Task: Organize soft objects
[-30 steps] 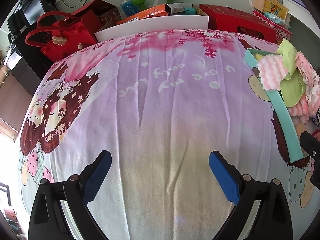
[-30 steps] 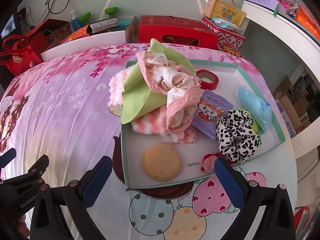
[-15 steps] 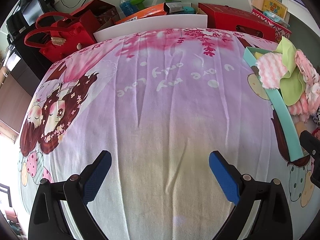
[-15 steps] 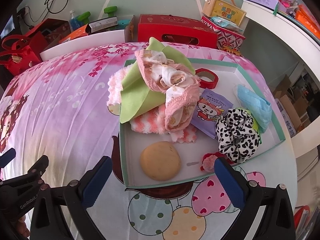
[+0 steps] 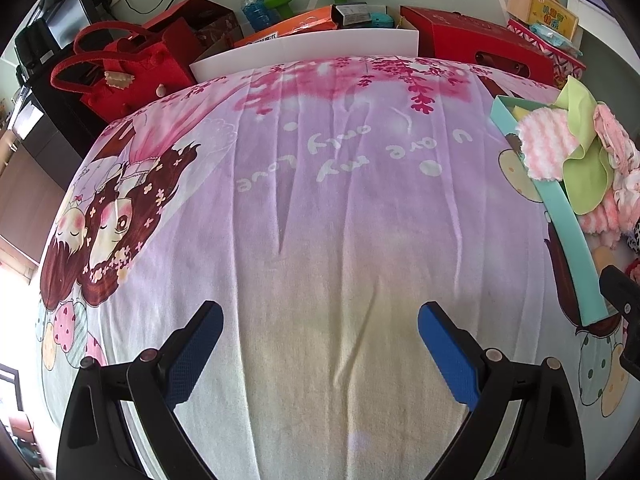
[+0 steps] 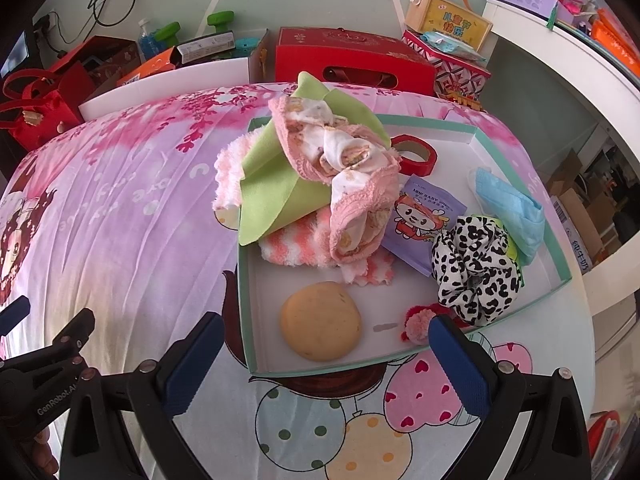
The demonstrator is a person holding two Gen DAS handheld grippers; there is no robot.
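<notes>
A teal-rimmed white tray [image 6: 245,280] lies on the pink cartoon bedsheet [image 5: 320,208]. It holds a piled pink towel [image 6: 352,168], a green cloth [image 6: 272,196], a pink striped fluffy cloth [image 6: 292,248], a leopard scrunchie [image 6: 476,268], a blue face mask [image 6: 512,208], a yellow round sponge [image 6: 320,322] and a red pompom [image 6: 418,322]. My right gripper [image 6: 324,352] is open and empty at the tray's near edge. My left gripper [image 5: 320,344] is open and empty over bare sheet, left of the tray [image 5: 568,232].
A purple snack packet [image 6: 420,220] and a red tape roll [image 6: 414,156] also lie in the tray. Red boxes [image 6: 352,60], a red bag [image 5: 120,76], a white board [image 5: 304,56] and bottles line the far edge. A white shelf [image 6: 560,60] stands right.
The right gripper has edged slightly closer to the tray. The left gripper has barely shifted. Both stay open and empty.
</notes>
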